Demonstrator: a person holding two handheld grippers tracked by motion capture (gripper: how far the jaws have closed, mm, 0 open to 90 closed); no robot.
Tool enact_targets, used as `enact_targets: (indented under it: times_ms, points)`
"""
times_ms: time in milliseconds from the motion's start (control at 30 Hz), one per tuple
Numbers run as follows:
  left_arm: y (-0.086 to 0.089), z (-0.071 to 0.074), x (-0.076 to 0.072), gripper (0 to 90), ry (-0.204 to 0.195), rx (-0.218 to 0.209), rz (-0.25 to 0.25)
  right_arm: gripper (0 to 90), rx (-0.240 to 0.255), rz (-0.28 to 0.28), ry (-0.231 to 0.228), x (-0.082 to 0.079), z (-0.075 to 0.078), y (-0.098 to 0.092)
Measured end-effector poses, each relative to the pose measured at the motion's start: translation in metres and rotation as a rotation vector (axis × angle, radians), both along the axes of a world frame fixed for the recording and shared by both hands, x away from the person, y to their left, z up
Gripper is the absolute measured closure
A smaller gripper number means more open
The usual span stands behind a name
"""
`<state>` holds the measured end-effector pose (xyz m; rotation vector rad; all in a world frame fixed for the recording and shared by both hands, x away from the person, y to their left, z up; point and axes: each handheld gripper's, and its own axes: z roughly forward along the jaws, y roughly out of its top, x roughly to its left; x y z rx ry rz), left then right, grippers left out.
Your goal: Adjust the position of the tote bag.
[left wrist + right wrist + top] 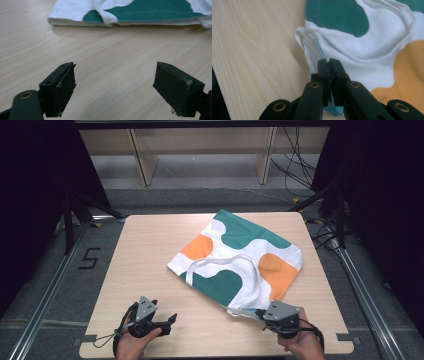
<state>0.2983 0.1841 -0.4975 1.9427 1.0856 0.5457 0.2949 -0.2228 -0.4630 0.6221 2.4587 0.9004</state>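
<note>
White-green-orange bag lies centre-right on the table. Right gripper, lower right, is clamped on the bag's near corner. Left gripper, lower left, stands wide, empty.

We note the bag lying flat on the tabletop, right of centre and toward the far edge, with its strap resting on top of it. The left tool sits on the near left of the tabletop, well apart from the bag. The right tool sits at the bag's near corner, touching the cloth.
</note>
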Motion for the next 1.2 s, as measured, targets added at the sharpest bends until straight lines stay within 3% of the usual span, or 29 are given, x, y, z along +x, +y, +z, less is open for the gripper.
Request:
enact_targets:
  times_ms: [67, 100, 200, 267, 333, 367, 400, 433, 500, 533, 600, 667, 700, 733, 867, 933, 1000, 1200]
  points:
    - [0.0, 0.0, 0.001, 16.6, -0.005, 0.0, 0.0, 88.2, 0.011, -0.056, -0.007, -0.004, 0.001, -0.025]
    - [0.001, -0.001, 0.002, 16.6, 0.0, 0.013, -0.002, 88.3, 0.011, -0.056, -0.007, -0.004, 0.001, -0.025]
    - [0.0, -0.001, 0.003, 16.7, 0.003, 0.008, 0.008, 88.4, 0.02, -0.115, -0.01, 0.0, -0.001, -0.054]
    - [-0.002, -0.002, 0.004, 16.7, 0.002, 0.002, 0.019, 88.4, 0.027, -0.138, -0.006, 0.001, -0.002, -0.06]
    - [-0.003, -0.003, 0.007, 16.9, -0.001, 0.023, 0.01, 88.2, 0.025, -0.137, -0.012, 0.003, -0.002, -0.071]
    - [-0.003, -0.002, 0.009, 16.9, 0.01, 0.057, -0.006, 88.0, 0.031, -0.15, -0.013, 0.004, -0.002, -0.075]
    - [-0.005, -0.003, 0.012, 17.0, -0.004, 0.061, -0.002, 87.7, 0.031, -0.165, -0.02, 0.004, -0.002, -0.078]
    - [-0.009, -0.005, 0.014, 17.2, -0.009, 0.041, 0.006, 87.4, 0.031, -0.182, -0.017, 0.004, -0.002, -0.08]
    - [-0.011, -0.006, 0.021, 17.8, -0.034, 0.104, -0.01, 86.5, 0.026, -0.179, -0.015, 0.006, -0.004, -0.081]
    - [-0.014, -0.008, 0.026, 19.1, -0.017, 0.065, -0.002, 85.8, 0.026, -0.184, -0.018, 0.006, -0.005, -0.082]
    - [-0.016, -0.011, 0.039, 23.1, 0.022, 0.036, 0.013, 83.4, 0.021, -0.183, -0.021, 0.007, -0.005, -0.081]
    - [-0.02, -0.015, 0.049, 23.8, 0.024, 0.101, 0.02, 80.1, 0.017, -0.173, -0.025, 0.007, -0.005, -0.081]
    - [-0.02, -0.015, 0.054, 25.3, 0.028, 0.153, -0.002, 78.7, 0.02, -0.172, -0.024, 0.007, -0.006, -0.082]
    - [-0.023, -0.018, 0.058, 26.8, 0.031, 0.146, 0.01, 77.8, 0.02, -0.174, -0.028, 0.008, -0.006, -0.083]
    - [-0.027, -0.021, 0.07, 31.4, -0.014, 0.211, 0.029, 72.3, 0.021, -0.184, -0.014, 0.009, -0.009, -0.084]
    - [-0.029, -0.023, 0.074, 33.2, -0.001, 0.209, 0.023, 69.5, 0.02, -0.19, -0.016, 0.01, -0.009, -0.084]
    - [-0.03, -0.022, 0.076, 35.1, -0.012, 0.229, 0.019, 66.7, 0.025, -0.196, -0.019, 0.01, -0.009, -0.083]
    - [-0.038, -0.022, 0.084, 37.4, -0.028, 0.234, -0.011, 59.0, 0.028, -0.219, -0.012, 0.013, -0.011, -0.083]
